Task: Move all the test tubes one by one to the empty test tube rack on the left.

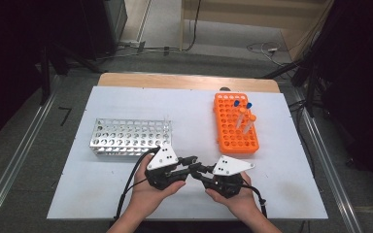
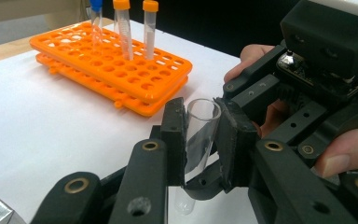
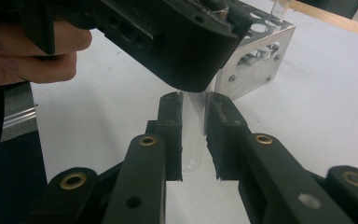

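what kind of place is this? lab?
Likely a lab-style recording bench: an orange tube rack holding capped tubes, a metal tube rack, and a clear uncapped tube on a white table.

My left claw [image 1: 190, 160] and my right claw [image 1: 197, 168] are black, with brass-coloured rivets in the linkages, a white three-cornered plate on top, and black cables trailing toward the bottom of the frame.

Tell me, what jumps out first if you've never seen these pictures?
The bright orange plastic tube rack at the table's far right, with capped tubes standing in it. Nearer the person, the left gripper and right gripper meet, both shut on one clear uncapped tube. A shiny metal rack sits at the left.
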### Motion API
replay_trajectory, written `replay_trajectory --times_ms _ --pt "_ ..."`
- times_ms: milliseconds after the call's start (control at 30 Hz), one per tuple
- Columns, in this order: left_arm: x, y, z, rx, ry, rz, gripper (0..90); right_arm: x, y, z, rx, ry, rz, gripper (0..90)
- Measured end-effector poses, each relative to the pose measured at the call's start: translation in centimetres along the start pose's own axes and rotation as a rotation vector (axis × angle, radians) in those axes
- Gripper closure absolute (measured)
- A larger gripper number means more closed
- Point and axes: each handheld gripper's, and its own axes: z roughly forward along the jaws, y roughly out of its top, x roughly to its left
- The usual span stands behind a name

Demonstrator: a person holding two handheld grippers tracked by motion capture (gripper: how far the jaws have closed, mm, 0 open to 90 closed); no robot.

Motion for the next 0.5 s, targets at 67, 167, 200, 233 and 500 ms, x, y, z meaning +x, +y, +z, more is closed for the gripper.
replay_trajectory --times_ms 67,167,200,233,500 --pt "0.02 -0.01 -0.04 0.001 0.008 0.0 76.0 -0.04 -0.01 0.06 -0.001 0.003 -0.001 74.0" --pt "0.11 0.0 -0.12 0.0 0.007 -0.001 76.3 -0.04 -0.01 0.06 -0.003 0.003 0.001 73.9" --pt "0.11 0.0 -0.14 -0.002 0.008 0.002 76.3 -0.03 -0.01 0.06 -0.004 0.002 0.002 73.8" --pt "0.12 0.01 -0.17 -0.005 0.007 0.002 76.4 -0.03 -0.02 0.05 -0.008 0.004 0.006 73.6" --pt "0.63 0.22 -0.65 -0.014 0.015 -0.013 76.5 -0.78 -0.25 -0.61 -0.049 0.029 0.042 31.4"
